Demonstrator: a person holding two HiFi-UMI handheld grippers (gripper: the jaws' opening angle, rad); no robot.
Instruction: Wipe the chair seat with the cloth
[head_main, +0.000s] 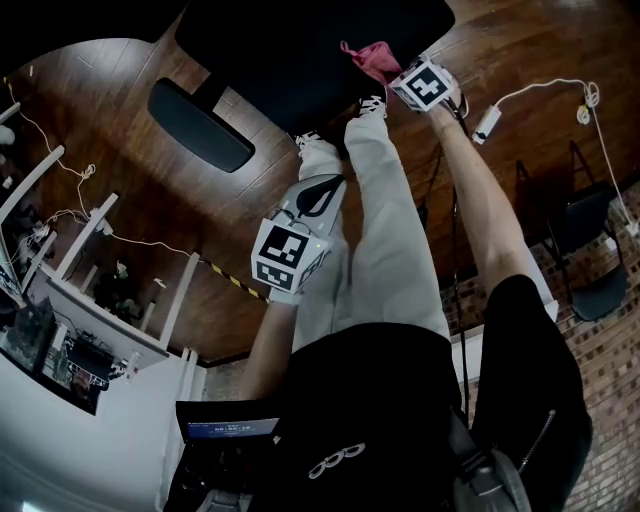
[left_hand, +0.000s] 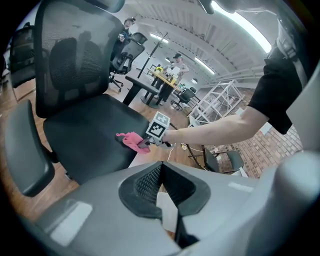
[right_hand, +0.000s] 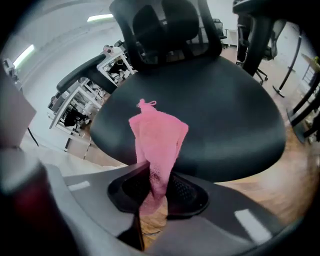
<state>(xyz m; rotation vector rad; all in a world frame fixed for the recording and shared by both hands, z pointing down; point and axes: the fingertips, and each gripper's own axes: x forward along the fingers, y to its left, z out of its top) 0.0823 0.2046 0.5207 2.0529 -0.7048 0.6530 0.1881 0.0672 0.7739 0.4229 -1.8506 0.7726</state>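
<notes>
The black chair seat (head_main: 290, 50) fills the top of the head view and lies ahead in the left gripper view (left_hand: 95, 135) and the right gripper view (right_hand: 225, 110). A pink cloth (head_main: 372, 58) (right_hand: 157, 137) hangs at the seat's front edge, pinched in my right gripper (head_main: 393, 80) (right_hand: 156, 172), which is shut on it. The cloth's free end lies over the seat surface, and it shows in the left gripper view as well (left_hand: 130, 140). My left gripper (head_main: 322, 190) (left_hand: 161, 169) is held back over my leg, shut and holding nothing.
The chair's mesh backrest (left_hand: 75, 60) and left armrest (head_main: 200, 125) stand beyond the seat. My light trousers (head_main: 380, 220) are right against the seat front. A white power strip with cable (head_main: 487, 122) lies on the wood floor; another black chair (head_main: 590, 260) stands right, white shelving (head_main: 80, 300) left.
</notes>
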